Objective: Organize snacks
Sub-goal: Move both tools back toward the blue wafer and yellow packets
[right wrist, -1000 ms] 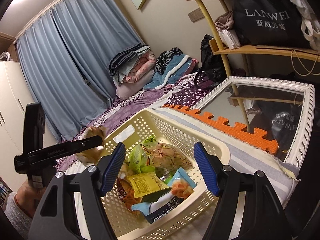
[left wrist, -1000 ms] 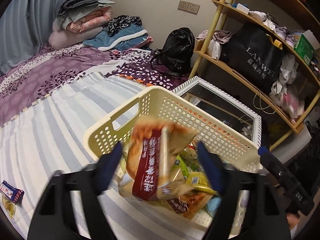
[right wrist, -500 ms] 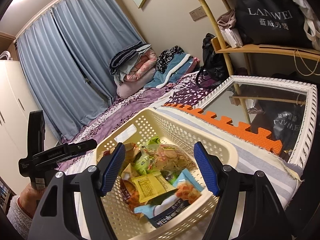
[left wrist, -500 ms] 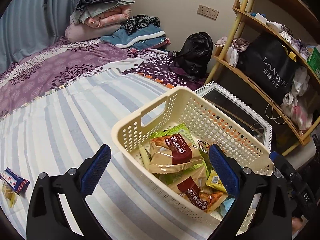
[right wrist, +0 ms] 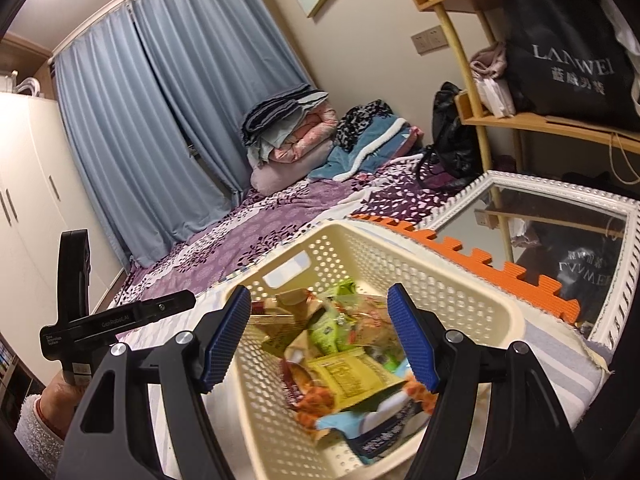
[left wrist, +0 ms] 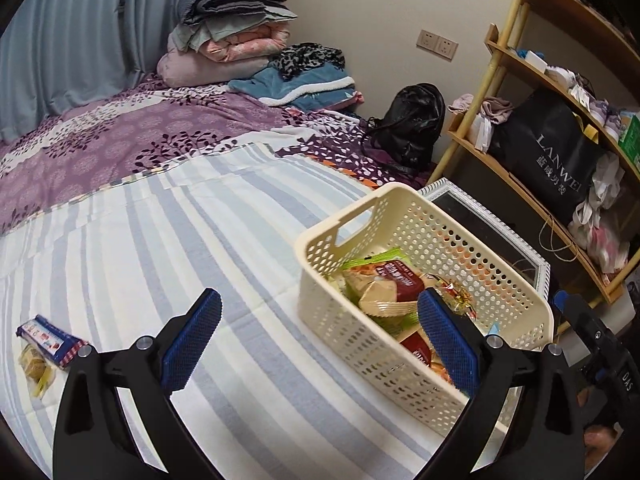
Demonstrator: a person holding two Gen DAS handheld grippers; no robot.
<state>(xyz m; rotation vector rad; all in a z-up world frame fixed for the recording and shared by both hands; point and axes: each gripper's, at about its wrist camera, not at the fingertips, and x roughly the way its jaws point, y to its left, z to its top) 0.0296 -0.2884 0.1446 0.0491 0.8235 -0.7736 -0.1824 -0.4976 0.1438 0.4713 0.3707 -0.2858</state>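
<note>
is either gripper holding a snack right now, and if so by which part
Nothing is held. The left gripper is open over the striped sheet beside the basket, and the right gripper is open above the snacks in it, touching none.

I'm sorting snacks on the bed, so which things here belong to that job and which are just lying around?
Part of the job:
- cream basket
- snack packets in the basket
- blue snack bar and small yellow packet on the striped sheet

Just lying about:
- folded bedding
- black backpack
- mirror
- black shopping bag
</note>
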